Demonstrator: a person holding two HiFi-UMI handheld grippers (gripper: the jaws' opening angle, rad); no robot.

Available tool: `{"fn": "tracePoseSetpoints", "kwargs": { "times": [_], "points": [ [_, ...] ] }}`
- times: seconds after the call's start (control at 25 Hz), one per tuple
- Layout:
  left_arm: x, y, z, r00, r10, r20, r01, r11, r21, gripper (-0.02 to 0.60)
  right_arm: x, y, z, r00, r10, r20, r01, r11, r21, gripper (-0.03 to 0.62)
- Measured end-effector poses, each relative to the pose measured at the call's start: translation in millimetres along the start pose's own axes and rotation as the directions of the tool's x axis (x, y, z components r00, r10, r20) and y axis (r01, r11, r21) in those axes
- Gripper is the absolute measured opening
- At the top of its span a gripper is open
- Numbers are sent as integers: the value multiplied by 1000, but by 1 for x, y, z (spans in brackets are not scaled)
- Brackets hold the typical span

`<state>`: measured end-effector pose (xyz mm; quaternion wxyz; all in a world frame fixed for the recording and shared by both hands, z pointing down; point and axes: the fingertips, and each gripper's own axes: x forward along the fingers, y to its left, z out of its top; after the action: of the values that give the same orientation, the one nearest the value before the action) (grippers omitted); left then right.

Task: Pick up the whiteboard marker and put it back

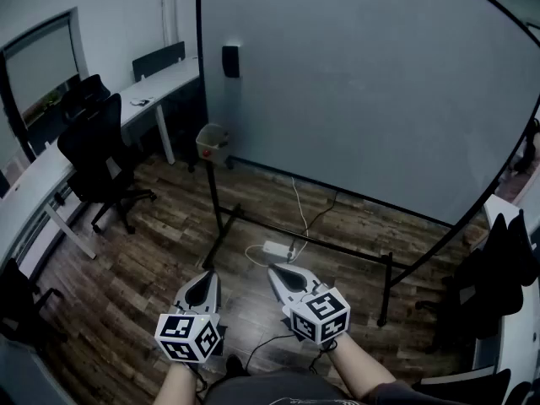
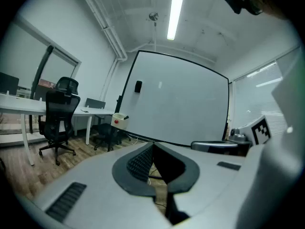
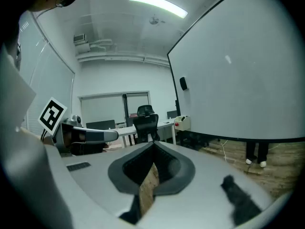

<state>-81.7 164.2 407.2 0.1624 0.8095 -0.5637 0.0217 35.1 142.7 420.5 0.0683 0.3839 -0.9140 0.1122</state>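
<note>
Plainly, the reach is not yet beginning: the person is standing well back from the whiteboard (image 1: pixel 363 83), so the sound course, I judge, is closing on its left post, where a pale box (image 1: pixel 213 142) is sitting, before parting either set of jaws. The whiteboard marker is not showing clearly in any view. It may be lying in that box beside the red thing there, but I cannot tell. The left gripper (image 1: pixel 203 277) and right gripper (image 1: pixel 278 272) are hovering low over the floor (image 1: pixel 152 260), jaws pressed together with nothing between them; whichever is reaching should be opening only once lined up across the marker's barrel. The board is presenting a broad, smooth, matt face in a thin black frame on slim metal legs; the floor is showing rough-grained wooden planks; the office chair (image 1: pixel 101 154) is looking dark and padded; the box is looking like hard, round-cornered plastic; the pads (image 2: pixel 138 163) are showing ribbed dark rubber.
</note>
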Motion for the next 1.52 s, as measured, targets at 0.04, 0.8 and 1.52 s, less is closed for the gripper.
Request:
{"fn": "tracePoseSetpoints", "kwargs": {
  "times": [0.04,0.8,1.52],
  "points": [
    [2,0,-1,1000,-1,-1,1,1000,1,14,1,-1,0,1000,2,2,-2,1000,0,23],
    [45,8,-1,990,-132,-37,133,991,19,14,16,-15,4,993,-110,51,103,986,134,23],
    [91,17,32,915,-398,-62,402,912,86,14,29,-36,21,915,-393,91,381,917,121,25]
  ]
}}
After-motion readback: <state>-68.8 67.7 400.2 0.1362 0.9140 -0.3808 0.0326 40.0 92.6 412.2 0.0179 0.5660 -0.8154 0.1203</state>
